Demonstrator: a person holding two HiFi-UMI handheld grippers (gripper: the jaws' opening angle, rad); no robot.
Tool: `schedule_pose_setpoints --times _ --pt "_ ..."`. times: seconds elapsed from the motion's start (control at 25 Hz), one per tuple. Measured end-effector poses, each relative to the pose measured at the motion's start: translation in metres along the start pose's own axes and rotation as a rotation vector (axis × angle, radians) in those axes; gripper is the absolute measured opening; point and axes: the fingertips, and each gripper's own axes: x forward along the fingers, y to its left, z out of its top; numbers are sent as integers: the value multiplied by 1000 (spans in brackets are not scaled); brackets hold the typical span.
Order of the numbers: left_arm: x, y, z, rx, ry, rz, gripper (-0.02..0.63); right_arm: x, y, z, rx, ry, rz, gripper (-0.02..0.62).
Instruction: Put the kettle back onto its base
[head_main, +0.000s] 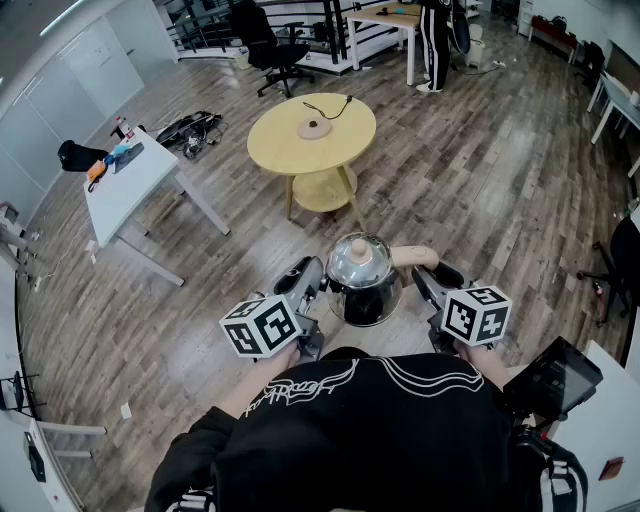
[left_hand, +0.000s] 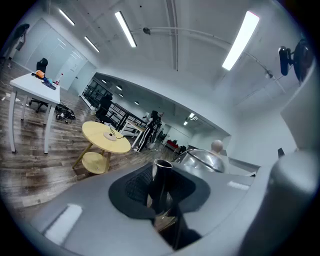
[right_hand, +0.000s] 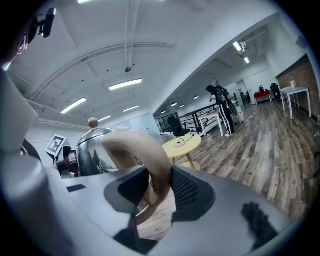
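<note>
A shiny steel kettle with a tan knob and tan handle hangs in the air between my two grippers, above the wood floor. My left gripper is shut on its dark spout. My right gripper is shut on the tan handle, which fills the gap between the pads. The kettle's round base lies on the round yellow table straight ahead, some way off. That table also shows in the left gripper view, and in the right gripper view the table stands behind the handle.
A black cord runs from the base across the tabletop. A white table with small items stands to the left. Farther back are an office chair, a desk and a standing person. A lower shelf sits under the yellow table.
</note>
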Motion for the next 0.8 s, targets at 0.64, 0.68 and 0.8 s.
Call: schedule_pose_setpoints --times 0.64,0.68,0.8 --pt "50 25 16 6 34 -20 71 39 -27 8 24 11 -26 140" --pt "56 31 17 2 37 -18 71 47 -31 8 29 18 -27 140" --pt "81 55 24 -14 50 -10 71 79 -43 12 36 38 -28 140"
